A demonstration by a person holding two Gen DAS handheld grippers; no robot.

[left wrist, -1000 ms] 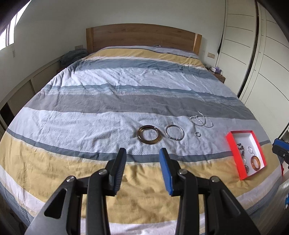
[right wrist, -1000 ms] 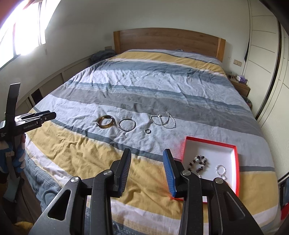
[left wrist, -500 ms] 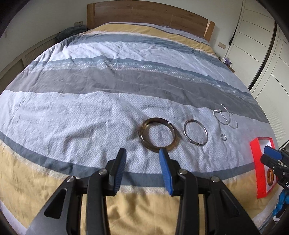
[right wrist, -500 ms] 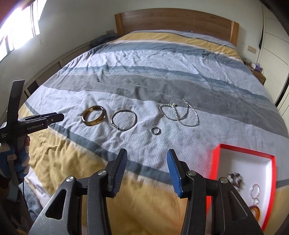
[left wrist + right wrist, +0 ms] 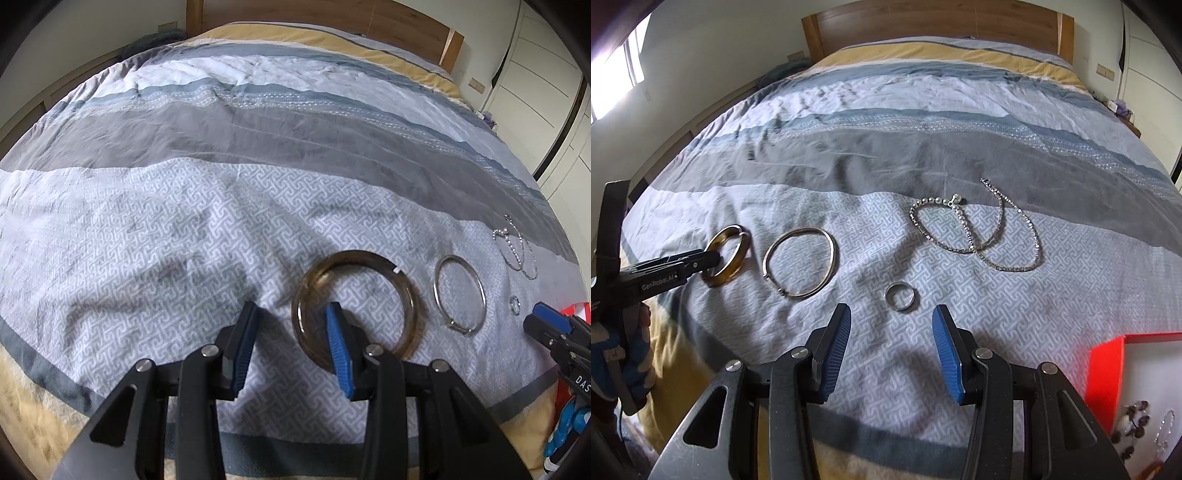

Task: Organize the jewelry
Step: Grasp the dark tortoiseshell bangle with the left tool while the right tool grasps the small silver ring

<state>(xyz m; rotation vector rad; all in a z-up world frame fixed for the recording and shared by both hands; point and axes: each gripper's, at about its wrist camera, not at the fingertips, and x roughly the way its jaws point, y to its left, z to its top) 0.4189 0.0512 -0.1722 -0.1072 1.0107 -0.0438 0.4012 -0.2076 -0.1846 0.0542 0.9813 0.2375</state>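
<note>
A brown amber bangle lies on the bedspread. My left gripper is open, with its right finger inside the bangle's ring and its left finger outside the near-left rim; the right wrist view shows it at the bangle too. A silver bangle lies to its right. A small silver ring lies just beyond my open, empty right gripper. Two silver chain bracelets lie farther back. The red jewelry box sits at the lower right with beaded pieces inside.
The striped bedspread covers a large bed with a wooden headboard. White wardrobe doors stand to the right. A low shelf runs along the left wall. The bed's near edge lies under both grippers.
Both grippers have moved forward and down toward the bed. The left one has reached the amber bangle and straddles its rim; the right one has closed in on the small ring.
</note>
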